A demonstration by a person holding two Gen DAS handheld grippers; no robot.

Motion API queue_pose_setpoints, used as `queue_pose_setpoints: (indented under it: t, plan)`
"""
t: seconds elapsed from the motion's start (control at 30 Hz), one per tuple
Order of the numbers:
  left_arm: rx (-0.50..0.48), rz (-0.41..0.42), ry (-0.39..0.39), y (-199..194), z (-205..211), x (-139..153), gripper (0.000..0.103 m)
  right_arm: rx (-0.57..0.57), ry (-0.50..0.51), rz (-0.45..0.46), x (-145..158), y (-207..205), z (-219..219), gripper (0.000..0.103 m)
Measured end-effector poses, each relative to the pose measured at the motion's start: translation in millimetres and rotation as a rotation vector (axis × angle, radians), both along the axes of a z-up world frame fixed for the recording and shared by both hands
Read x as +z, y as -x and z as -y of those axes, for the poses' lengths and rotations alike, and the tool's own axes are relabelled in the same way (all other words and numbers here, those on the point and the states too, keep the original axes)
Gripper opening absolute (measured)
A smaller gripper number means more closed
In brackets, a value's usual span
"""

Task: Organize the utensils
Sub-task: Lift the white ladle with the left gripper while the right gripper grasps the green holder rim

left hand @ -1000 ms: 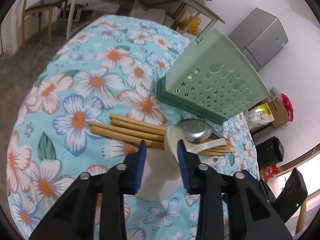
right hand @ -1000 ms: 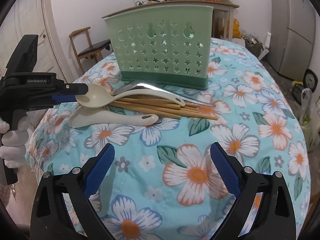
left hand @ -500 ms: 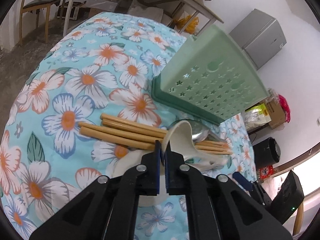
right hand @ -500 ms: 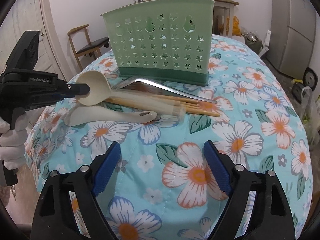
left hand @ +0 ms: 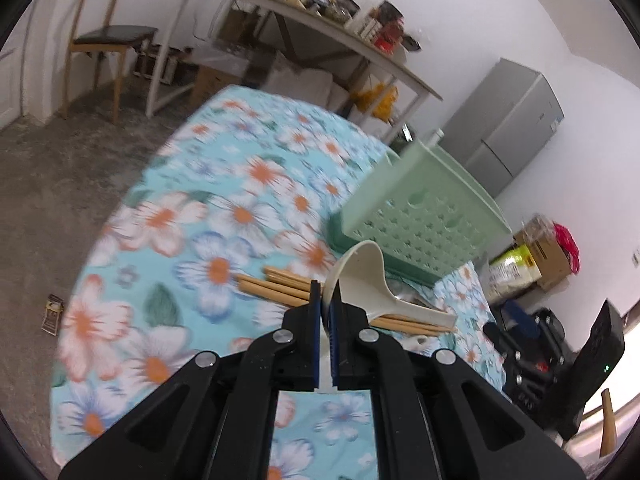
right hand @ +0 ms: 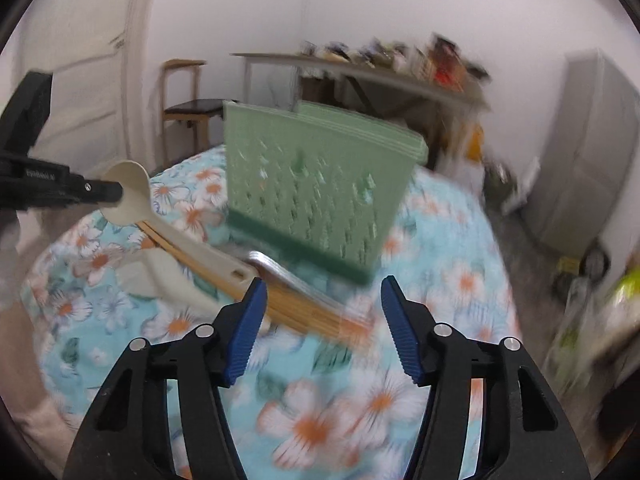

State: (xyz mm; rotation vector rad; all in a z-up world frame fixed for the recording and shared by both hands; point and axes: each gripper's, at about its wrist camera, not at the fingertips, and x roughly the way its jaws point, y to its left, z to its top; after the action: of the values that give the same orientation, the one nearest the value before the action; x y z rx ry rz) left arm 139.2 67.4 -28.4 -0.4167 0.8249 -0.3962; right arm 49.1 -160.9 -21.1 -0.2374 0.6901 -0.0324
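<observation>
While the left tongs (left hand: 329, 300) grip the rim of a cream spoon (left hand: 362, 276) in the lower centre of the left view, its handle slopes down over the wooden chopsticks (left hand: 272, 286) on the flowered desk (left hand: 192, 220). At lower centre of the right view the right tongs (right hand: 320, 320) are closing with nothing between them. Behind the chopsticks stands the green basket (right hand: 316, 188).
</observation>
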Motion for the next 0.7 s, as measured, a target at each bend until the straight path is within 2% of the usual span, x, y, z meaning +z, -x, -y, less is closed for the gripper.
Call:
queue_pose_setpoints:
  t: [0.2,0.33,0.47,0.7]
  plan:
    - [0.086,0.019,0.016,5,-29,-4,0.003,0.234,0.24,-0.046,-18,-36,-27,0.03]
    - [0.125,0.024,0.037,7,-48,-9,0.003,0.374,0.389,-0.133,-39,-49,-44,0.028]
    - [0.15,0.021,0.053,6,-63,-16,0.003,0.439,0.495,-0.189,-54,-56,-53,0.028]
    - [0.167,0.015,0.077,5,-76,-28,0.003,0.5,0.64,-0.227,-71,-71,-67,0.019]
